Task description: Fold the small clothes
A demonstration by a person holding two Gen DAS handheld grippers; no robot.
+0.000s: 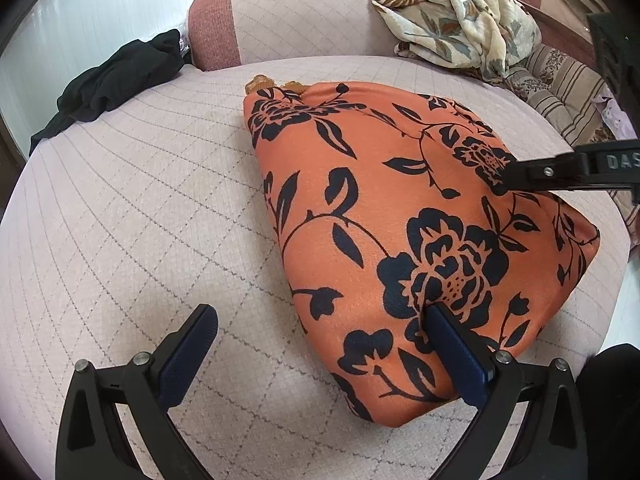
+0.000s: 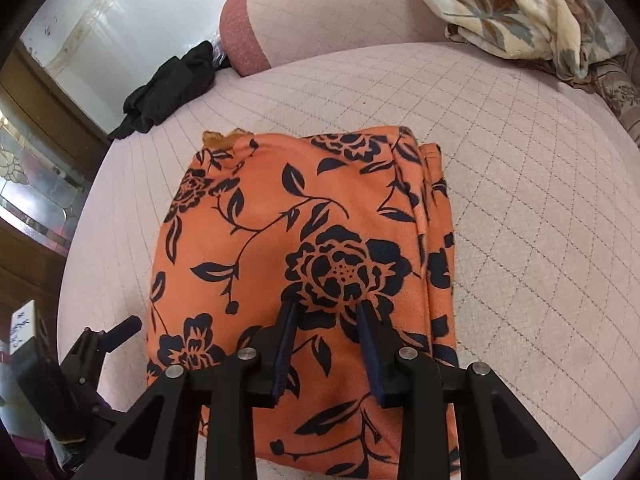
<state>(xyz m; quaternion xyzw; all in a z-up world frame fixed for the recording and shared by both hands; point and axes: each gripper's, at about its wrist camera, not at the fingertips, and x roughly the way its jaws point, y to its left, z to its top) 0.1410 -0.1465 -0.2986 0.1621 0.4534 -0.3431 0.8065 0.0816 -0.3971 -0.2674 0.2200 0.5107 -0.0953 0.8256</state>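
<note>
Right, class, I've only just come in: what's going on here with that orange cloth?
A person holding a gripper in each hand is folding a small orange flowered garment on a pale quilted cushion. It already lies folded into a compact bundle. The left gripper is wide open, one finger resting on the near end. The right gripper hovers over or touches the top, jaws apart, gripping nothing. A black garment and a leaf-print cloth wait behind.

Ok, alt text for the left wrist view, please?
A folded orange garment with a black floral print lies on a quilted pink cushion. The left claw is open, one finger pressing the garment's near end, and the right claw touches its right side.
</note>
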